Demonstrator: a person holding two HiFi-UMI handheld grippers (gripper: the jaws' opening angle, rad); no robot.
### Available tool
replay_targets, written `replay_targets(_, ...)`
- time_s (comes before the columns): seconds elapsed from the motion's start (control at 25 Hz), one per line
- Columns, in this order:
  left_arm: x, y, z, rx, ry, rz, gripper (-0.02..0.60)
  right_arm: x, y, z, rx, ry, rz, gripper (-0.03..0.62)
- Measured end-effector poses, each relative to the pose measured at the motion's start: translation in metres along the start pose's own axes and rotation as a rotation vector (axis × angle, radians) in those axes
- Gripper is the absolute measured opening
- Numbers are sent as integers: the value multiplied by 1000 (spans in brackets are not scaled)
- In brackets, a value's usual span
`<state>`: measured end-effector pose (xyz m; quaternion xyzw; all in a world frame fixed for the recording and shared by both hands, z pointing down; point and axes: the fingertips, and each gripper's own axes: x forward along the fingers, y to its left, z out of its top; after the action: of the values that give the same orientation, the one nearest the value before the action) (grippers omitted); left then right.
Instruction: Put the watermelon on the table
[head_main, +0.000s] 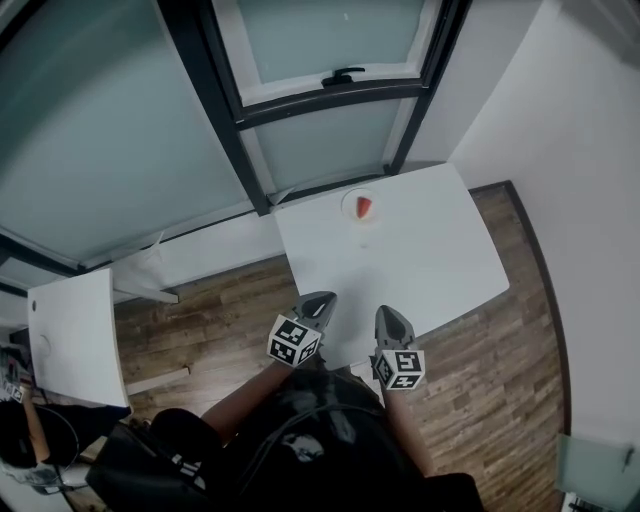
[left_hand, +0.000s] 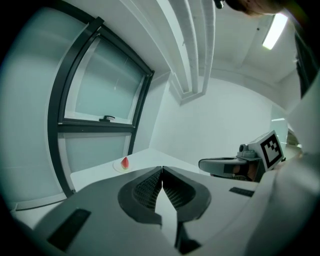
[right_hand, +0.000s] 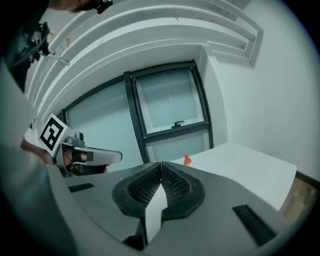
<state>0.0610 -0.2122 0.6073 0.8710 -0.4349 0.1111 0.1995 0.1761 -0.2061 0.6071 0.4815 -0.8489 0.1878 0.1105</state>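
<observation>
1. The watermelon (head_main: 365, 207) slice is sitting on a small plate (head_main: 348, 203) at the far side of the white counter (head_main: 440, 255), close to the window (head_main: 330, 110).
2. The left tongs (left_hand: 162, 171) are pressing together, pad against pad, pinching nothing (the slice is showing well beyond their tips).
3. The right tongs (right_hand: 160, 166) are pressing together too, gripping nothing.
4. Both are hovering side by side over the counter's near edge, well apart from the slice and pointing toward it.
</observation>
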Motion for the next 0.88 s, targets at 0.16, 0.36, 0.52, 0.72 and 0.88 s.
replay_targets(0.16, -9, -2, -1, 21, -1, -10, 6, 1, 15, 0, -13, -1, -13, 12)
replay_targets(0.36, -19, -7, -11, 14, 21, -35, 6, 0, 46, -18, -6, 49, 90, 12)
replay_targets(0.52, -26, -9, -19, 13, 35, -50, 6, 0, 44, -22, -9, 56, 51, 12)
replay_targets(0.72, -31, -7, -22, -1, 47, -42, 6, -6, 43, -20, -10, 55, 14, 12)
replay_targets(0.88, -32, -10, -28, 4, 63, -55, 6, -7, 47, -22, -5, 62, 23, 12)
